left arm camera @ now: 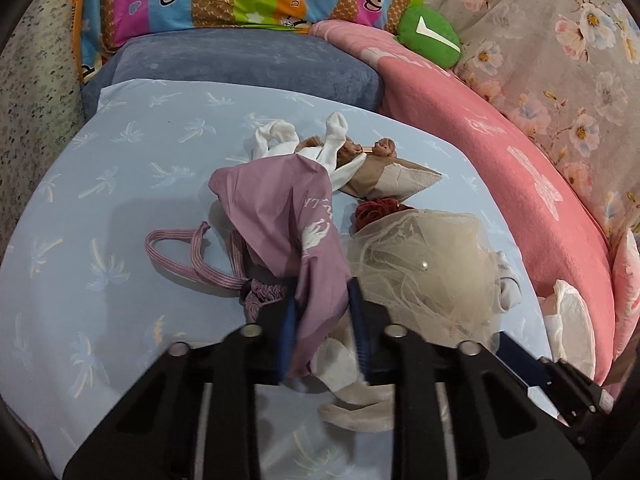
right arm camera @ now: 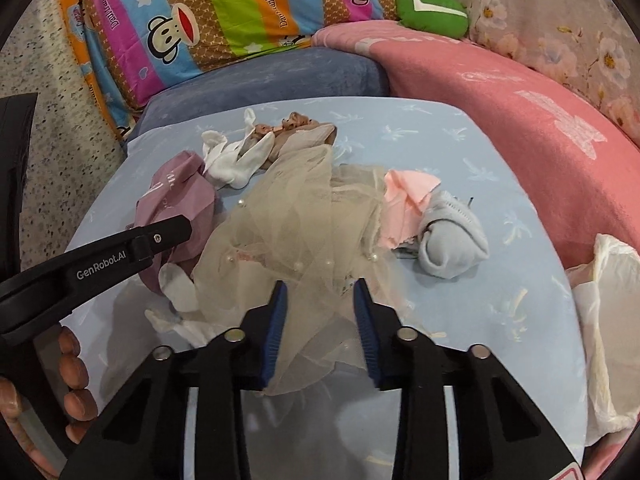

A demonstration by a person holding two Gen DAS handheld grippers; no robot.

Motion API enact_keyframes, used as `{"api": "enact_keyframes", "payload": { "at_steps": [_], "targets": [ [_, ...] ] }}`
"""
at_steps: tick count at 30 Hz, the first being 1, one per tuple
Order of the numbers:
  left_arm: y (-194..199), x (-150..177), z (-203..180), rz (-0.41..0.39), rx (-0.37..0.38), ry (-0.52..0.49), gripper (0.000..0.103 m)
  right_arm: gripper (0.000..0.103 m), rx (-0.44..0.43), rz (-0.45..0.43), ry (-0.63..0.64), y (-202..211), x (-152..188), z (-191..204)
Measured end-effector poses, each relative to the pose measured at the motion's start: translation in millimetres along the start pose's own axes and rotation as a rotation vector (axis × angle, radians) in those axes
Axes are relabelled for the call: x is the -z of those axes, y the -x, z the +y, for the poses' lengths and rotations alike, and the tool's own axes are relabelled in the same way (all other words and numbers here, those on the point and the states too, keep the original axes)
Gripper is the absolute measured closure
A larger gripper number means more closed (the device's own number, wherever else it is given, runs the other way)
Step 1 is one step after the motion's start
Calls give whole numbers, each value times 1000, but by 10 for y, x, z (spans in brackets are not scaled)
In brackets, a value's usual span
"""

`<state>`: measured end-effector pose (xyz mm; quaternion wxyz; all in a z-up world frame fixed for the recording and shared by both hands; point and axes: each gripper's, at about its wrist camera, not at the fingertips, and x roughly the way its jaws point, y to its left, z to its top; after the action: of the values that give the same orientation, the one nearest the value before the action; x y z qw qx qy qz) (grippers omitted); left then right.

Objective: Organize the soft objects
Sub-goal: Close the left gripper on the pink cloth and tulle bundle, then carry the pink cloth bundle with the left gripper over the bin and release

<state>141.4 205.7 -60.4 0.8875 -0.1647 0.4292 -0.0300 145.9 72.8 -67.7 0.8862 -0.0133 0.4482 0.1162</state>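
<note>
**Bag pinched, tulle next in line**

The left gripper (left arm camera: 322, 316) pinches a fold of the mauve drawstring bag (left arm camera: 280, 216), which lies ahead of its fingers on the blue sheet (left arm camera: 120, 160). The right gripper (right arm camera: 320, 320) is spread, its fingers either side of the cream tulle garment (right arm camera: 296, 220); whether they touch it I cannot tell. This looks like the sorting's early stage: next, close on the tulle and lift it clear. White socks (right arm camera: 232, 160) lie beyond; a grey sock (right arm camera: 452, 240) sits ahead right. The bag's mouth is hidden.

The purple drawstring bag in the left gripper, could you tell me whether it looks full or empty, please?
Apparently empty: the purple drawstring bag hangs limp and creased between the left gripper fingers, with no bulge. Its inside is not visible.
</note>
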Motion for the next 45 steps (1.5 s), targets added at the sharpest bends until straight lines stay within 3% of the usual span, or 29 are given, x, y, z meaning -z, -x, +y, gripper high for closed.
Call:
{"api": "enact_keyframes", "payload": {
  "at_steps": [1,2,23,34,45],
  "targets": [
    [15,-1,-8,-3,5,-5,90,101,-9,-3,-1,13,4,8],
    [41,-4,-21,-7,11,-8,92,102,-14,-9,-2,34,3,4],
    [819,-333,-684,-180,90,-128,98,103,-5,-321,-40,1426,-454,-336],
    [1005,-288,-1392,-210,204,-226,98,103,89,-421,-122,1989,-463,-1015],
    [871,-80,-2222,-137,346,-333,97,103,246,-471,-245,2392,-212,-1957]
  ]
}}
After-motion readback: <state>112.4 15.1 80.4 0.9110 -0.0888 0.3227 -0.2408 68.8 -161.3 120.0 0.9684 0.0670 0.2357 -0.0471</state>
